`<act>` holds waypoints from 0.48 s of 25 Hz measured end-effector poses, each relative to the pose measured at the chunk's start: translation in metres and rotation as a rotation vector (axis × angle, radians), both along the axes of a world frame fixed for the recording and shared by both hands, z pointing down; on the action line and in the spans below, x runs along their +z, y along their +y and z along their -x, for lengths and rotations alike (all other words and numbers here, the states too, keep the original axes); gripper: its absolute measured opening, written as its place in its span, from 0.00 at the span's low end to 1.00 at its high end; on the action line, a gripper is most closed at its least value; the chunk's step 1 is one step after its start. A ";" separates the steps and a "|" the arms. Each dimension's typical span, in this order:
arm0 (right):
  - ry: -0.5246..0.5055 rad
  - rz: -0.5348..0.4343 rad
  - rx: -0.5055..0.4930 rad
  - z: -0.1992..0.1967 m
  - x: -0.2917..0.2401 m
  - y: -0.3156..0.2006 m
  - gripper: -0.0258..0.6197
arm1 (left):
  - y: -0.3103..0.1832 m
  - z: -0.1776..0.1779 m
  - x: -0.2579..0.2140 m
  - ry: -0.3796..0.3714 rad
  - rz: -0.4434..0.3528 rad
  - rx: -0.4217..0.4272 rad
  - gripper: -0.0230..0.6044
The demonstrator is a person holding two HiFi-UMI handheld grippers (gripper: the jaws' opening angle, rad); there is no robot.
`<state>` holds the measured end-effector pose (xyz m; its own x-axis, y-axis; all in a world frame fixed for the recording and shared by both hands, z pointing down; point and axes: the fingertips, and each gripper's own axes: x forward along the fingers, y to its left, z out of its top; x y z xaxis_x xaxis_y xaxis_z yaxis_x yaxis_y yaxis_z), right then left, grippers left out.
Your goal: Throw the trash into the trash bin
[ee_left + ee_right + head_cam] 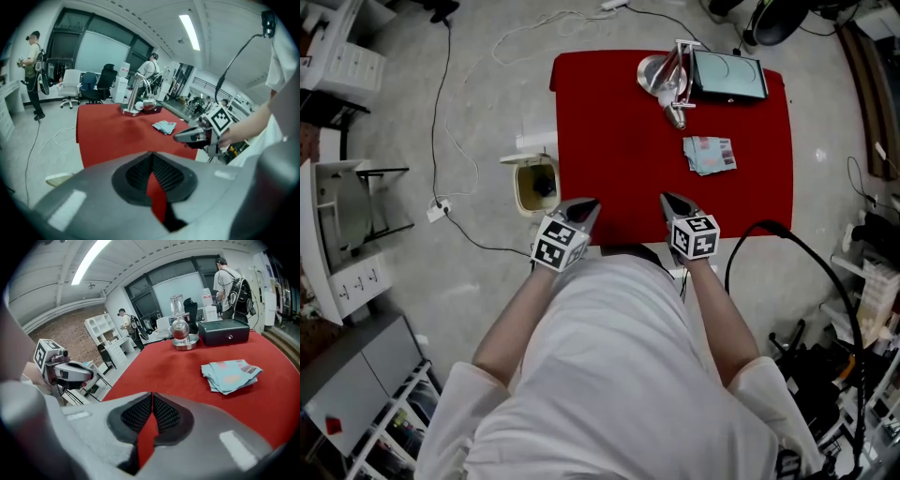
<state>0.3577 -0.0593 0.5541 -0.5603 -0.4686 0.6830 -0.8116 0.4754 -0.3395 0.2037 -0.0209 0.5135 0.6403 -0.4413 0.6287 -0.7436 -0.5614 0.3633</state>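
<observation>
Much of the red table (619, 141) is left bare, so open room is offered toward the trash bin (520, 192), set on the floor just beside its left edge; the trash (710, 155), a flat pale-blue wad on the right half, is judged light and limp, best pinched at an edge; the left gripper (586, 208) and right gripper (669, 201) are held closed, empty.
</observation>
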 end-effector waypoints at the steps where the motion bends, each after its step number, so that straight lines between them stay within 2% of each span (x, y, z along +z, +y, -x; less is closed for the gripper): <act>1: 0.006 0.001 0.011 -0.008 0.001 -0.002 0.05 | -0.004 -0.005 0.001 0.000 0.001 0.001 0.04; 6: 0.050 0.015 0.077 -0.050 0.011 -0.016 0.09 | -0.023 -0.040 0.004 0.008 0.001 0.039 0.04; 12: 0.103 0.030 0.239 -0.114 0.025 -0.039 0.12 | -0.028 -0.077 0.011 -0.007 0.009 0.126 0.04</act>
